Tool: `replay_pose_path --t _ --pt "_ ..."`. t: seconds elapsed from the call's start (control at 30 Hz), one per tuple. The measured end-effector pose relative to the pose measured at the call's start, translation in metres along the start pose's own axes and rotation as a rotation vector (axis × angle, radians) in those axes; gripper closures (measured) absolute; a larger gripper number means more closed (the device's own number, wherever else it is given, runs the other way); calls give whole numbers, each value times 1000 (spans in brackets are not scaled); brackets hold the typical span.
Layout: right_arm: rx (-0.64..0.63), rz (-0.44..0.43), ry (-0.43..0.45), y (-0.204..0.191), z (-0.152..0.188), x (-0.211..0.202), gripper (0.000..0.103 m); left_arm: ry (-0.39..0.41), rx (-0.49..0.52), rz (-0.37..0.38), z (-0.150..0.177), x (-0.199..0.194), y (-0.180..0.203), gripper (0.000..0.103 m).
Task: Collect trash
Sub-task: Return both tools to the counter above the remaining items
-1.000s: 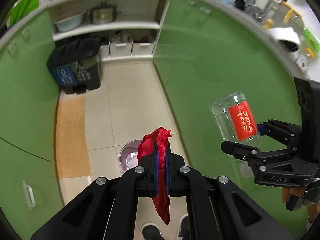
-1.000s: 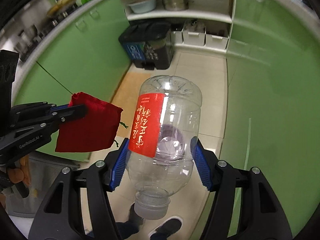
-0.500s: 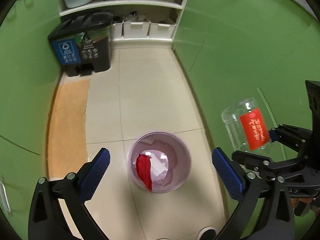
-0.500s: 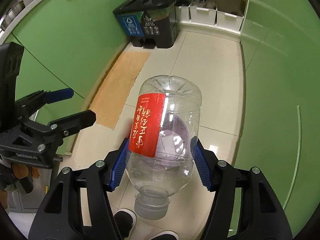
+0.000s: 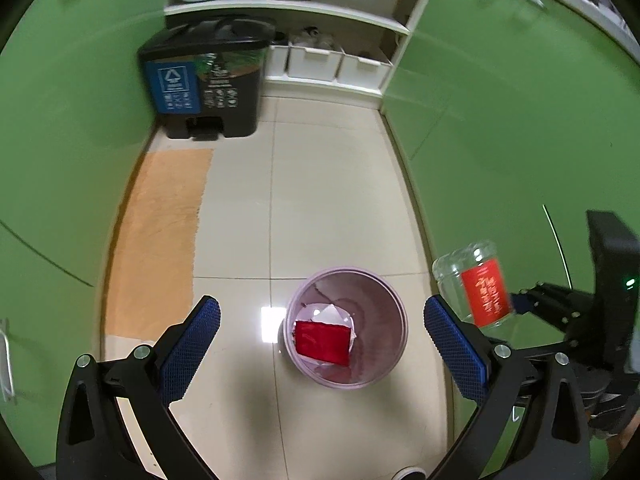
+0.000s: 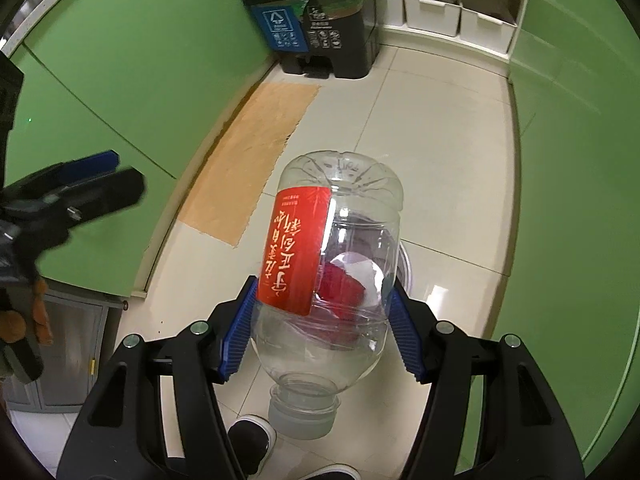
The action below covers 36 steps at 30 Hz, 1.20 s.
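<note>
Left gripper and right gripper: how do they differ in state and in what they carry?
The left gripper is wide open and empty; the right gripper is shut on the clear bottle. The left gripper's red pouch already lies in the pink bin; the right gripper's bottle is not yet in. Both have blue pads.

Bare tiled floor fills mid-frame, open around the pink wastebasket at lower centre. Green cabinet doors wall both sides; a black pedal bin blocks the upper left.
</note>
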State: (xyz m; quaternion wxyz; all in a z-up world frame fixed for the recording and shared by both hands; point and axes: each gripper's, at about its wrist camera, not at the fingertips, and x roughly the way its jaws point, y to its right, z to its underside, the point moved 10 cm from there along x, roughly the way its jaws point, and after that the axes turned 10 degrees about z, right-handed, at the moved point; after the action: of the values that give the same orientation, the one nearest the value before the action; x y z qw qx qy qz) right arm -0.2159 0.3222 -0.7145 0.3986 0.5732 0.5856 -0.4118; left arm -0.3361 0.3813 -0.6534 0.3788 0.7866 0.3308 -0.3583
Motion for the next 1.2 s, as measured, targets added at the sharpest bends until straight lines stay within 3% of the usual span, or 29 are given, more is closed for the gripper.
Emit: replay_pose_path --t 0.03,0.1,0.13,0.37,0.53,0.7,1.0,1.2 --pt "-7 3 -2 -2 0 5 40 6 -6 -7 0 -2 -5 5" --pt "-8 12 -8 -2 1 14 14 16 -9 -17 1 -5 -11 5" --pt "-6 16 -1 -1 1 15 8 18 -7 -23 2 -5 -13 5" --pt "24 63 -7 9 11 17 4 12 0 -35 9 -4 -13 5" --pt "63 85 -9 16 15 -27 4 -13 11 -25 8 -27 8 5" --pt "112 103 -9 22 21 -123 4 -44 28 -12 -6 -95 53 5" --pt "236 145 5 41 24 -376 3 -113 78 -1 -42 -266 155 5" --pt "345 192 68 68 48 -502 3 -135 200 11 -65 -350 226 5"
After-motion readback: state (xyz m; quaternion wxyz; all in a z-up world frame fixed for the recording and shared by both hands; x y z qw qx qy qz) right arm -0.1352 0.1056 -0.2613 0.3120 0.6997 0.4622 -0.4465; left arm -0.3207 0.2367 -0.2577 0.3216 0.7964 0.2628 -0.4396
